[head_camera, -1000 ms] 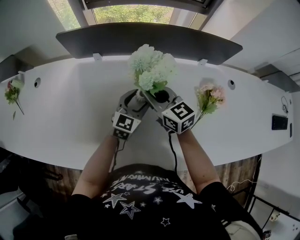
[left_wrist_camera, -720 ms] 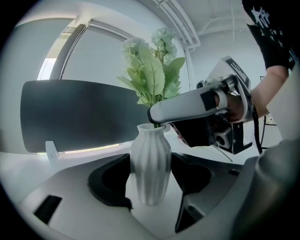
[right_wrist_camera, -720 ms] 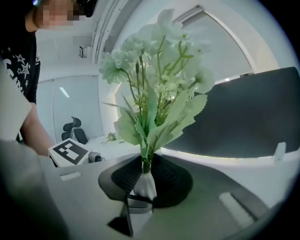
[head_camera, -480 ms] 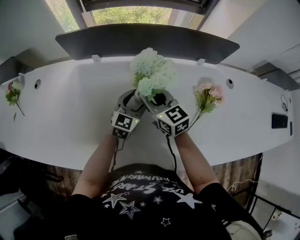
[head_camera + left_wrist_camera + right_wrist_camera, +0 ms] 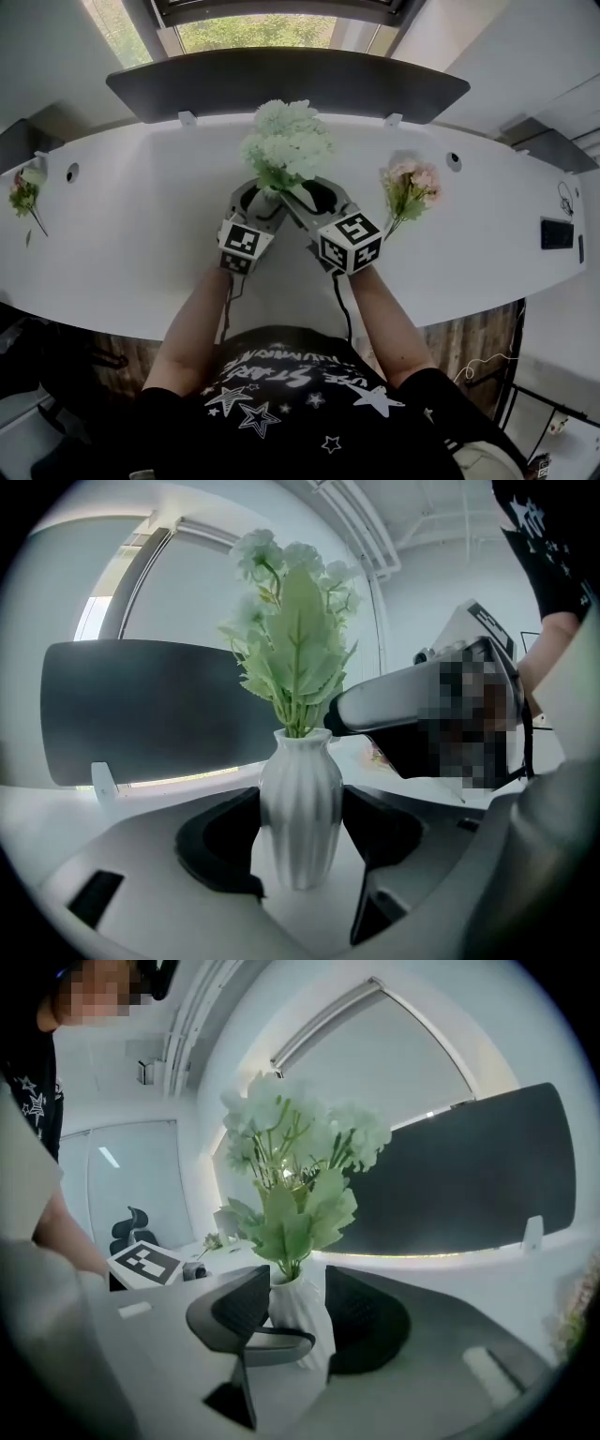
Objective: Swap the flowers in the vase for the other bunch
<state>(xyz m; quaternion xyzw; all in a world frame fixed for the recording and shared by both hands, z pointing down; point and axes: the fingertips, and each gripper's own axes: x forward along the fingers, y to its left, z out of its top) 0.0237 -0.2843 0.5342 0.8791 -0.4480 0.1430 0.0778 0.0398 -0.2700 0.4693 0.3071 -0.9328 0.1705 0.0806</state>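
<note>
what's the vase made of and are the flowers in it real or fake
The white vase looks like ceramic with a satin finish: opaque, ribbed, with soft highlights. Moulded plastic can't be ruled out. The pale green flowers look artificial, probably fabric or plastic: the leaves are one even pale colour with stamped-looking veins and neat edges.

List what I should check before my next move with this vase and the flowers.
1. Left tool gripping the white vase: ok, pads press both sides.
2. Vase upright: ok.
3. Right tool let go: ok, its jaws have just been opening and stand apart, with the vase neck between them.
4. White-green flowers seated in the vase: ok, stems run into the neck.
5. Pink bunch out of the way: ok, it lies on the table, right of both tools.
6. Swap finished: cannot tell.
</note>
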